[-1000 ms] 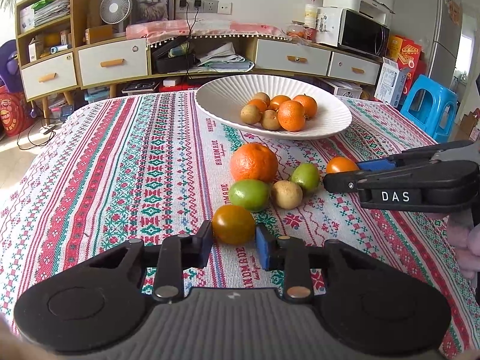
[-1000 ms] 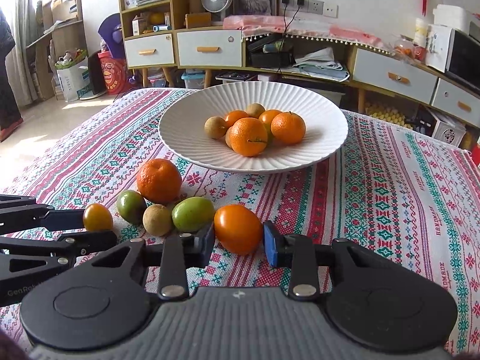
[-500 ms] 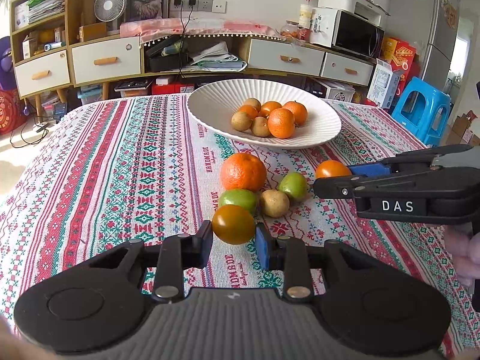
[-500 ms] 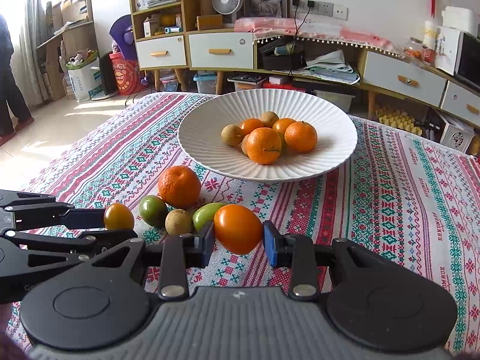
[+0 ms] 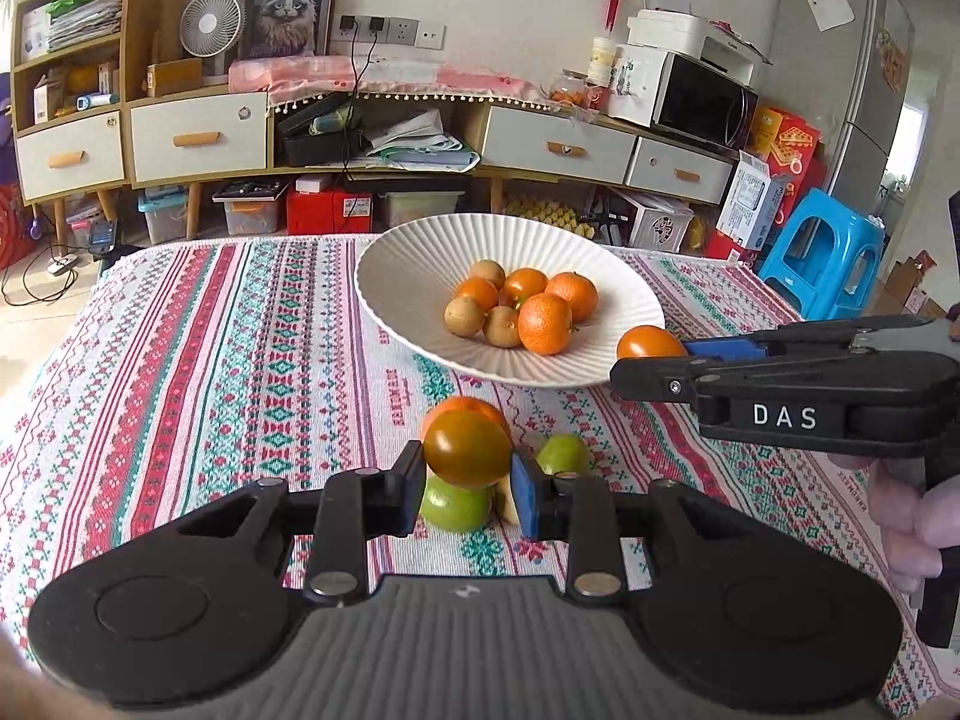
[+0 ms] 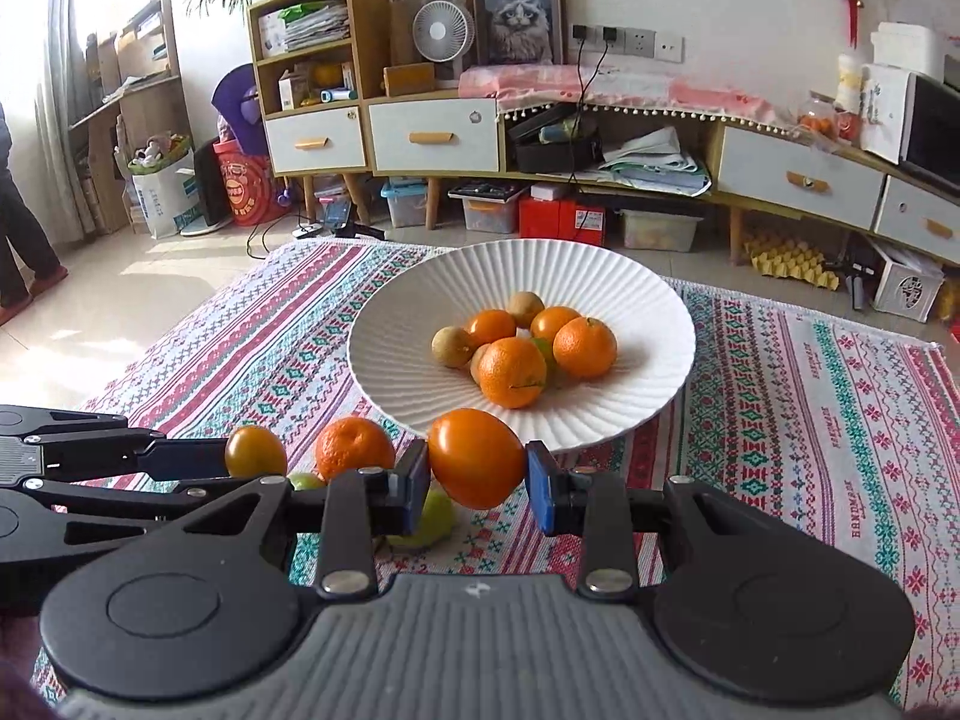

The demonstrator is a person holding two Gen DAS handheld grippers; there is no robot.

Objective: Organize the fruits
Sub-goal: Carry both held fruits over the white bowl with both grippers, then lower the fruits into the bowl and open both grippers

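My left gripper [image 5: 467, 483] is clamped on a dark orange tomato [image 5: 466, 447]; my right gripper [image 6: 478, 483] is clamped on a brighter orange tomato [image 6: 476, 458]. Since a second ago both fruits have risen clear of the striped tablecloth [image 5: 198, 372], so both picks look complete and transport can begin. Beneath the jaws, at 6 o'clock of the white ribbed bowl [image 5: 414, 252], a mandarin [image 6: 354, 447] and green fruits [image 5: 456, 504] remain on the cloth (a brown one is mostly hidden). The bowl lies ahead at 12 o'clock, already holding mandarins and brown fruits [image 6: 454, 346].
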